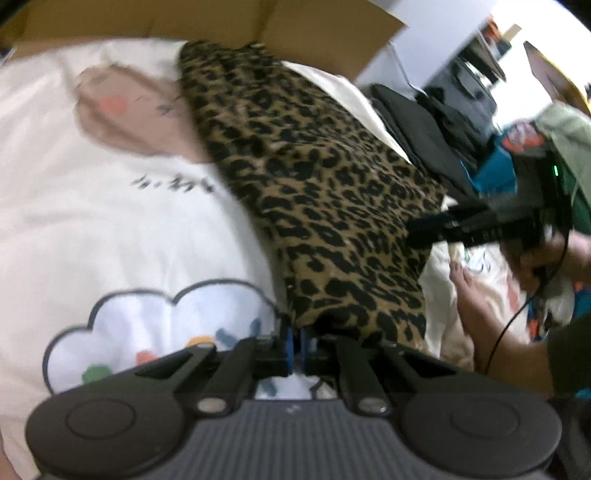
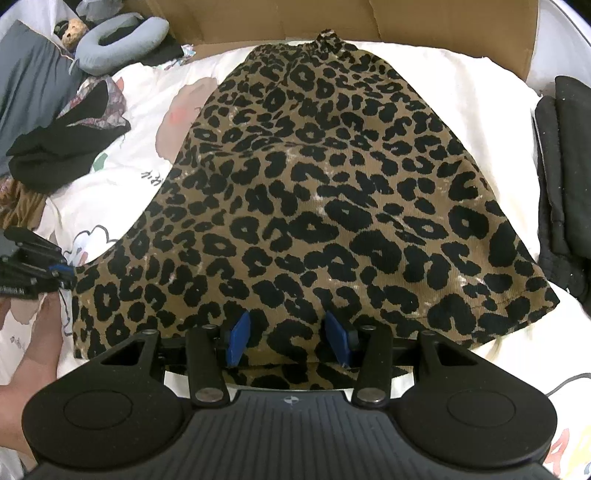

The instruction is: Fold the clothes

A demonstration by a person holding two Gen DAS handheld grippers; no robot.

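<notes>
Lay spread flat on a cream cartoon-print bedsheet (image 2: 122, 184): a leopard-print skirt (image 2: 314, 192), waistband against a cardboard panel (image 2: 369, 18). Pinched at the skirt's left hem corner: left gripper (image 1: 296, 345), blue pads drawn together, fabric apparently between. Hovered over the near hem, jaws parted, holding nothing: right gripper (image 2: 288, 341). Folded black garments (image 2: 565, 177) far right.

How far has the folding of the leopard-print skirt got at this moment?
Done: the leopard-print skirt lies spread flat on the cream bedding, waistband far. In hand: the left tool is shut at the skirt's near left hem corner; whether cloth is pinched is unclear. The right tool sits open over the hem, not gripping. Left: no fold is visible yet.
</notes>
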